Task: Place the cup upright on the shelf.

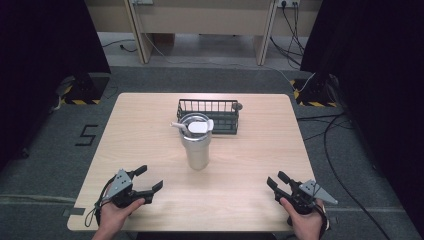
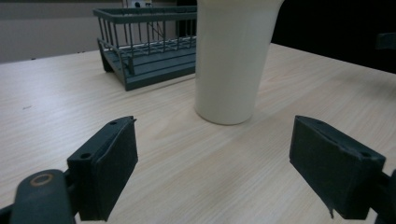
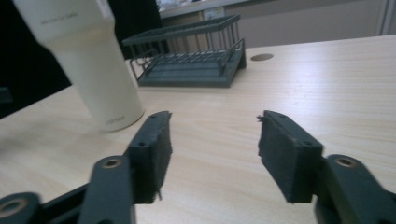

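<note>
A tall cream tumbler stands upright near the middle of the light wooden table, its lid on and a white straw poking out to the left. Just behind it sits a dark wire dish rack. The left gripper rests at the near left, jaws spread and holding nothing; the right gripper sits at the near right, likewise spread and unladen.
</note>
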Tool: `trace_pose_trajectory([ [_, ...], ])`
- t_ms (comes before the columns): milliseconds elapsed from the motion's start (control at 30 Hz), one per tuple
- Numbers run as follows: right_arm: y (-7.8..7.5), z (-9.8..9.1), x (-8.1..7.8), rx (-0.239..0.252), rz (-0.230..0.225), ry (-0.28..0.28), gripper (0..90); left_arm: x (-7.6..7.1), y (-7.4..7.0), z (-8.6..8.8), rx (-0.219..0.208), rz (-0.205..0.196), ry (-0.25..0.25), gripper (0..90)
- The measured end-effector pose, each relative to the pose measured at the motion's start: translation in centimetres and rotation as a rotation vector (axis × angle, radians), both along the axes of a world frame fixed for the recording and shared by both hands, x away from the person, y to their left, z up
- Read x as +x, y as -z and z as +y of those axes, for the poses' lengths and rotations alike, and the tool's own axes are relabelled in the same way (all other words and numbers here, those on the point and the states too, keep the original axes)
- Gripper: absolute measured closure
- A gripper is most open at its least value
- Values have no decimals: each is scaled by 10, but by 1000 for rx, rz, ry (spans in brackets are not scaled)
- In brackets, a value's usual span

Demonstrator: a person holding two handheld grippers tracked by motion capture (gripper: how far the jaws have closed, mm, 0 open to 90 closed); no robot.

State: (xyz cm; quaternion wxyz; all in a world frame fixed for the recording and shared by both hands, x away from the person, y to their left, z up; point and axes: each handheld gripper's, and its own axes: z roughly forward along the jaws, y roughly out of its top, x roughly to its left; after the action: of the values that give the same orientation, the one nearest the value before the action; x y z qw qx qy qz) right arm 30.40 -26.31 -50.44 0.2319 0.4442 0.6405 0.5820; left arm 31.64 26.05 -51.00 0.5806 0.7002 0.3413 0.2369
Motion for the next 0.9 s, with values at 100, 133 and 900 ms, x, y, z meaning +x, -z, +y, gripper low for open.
trace_pose_trajectory([
  [100,-1,-1,1,-11,-14,32,307,4,-2,-4,-25,-5,20,145],
  [133,0,0,2,-20,-17,36,273,6,-3,-5,-30,-11,29,145],
  [900,4,0,8,-65,-27,59,168,58,-3,-59,-43,-12,111,145],
])
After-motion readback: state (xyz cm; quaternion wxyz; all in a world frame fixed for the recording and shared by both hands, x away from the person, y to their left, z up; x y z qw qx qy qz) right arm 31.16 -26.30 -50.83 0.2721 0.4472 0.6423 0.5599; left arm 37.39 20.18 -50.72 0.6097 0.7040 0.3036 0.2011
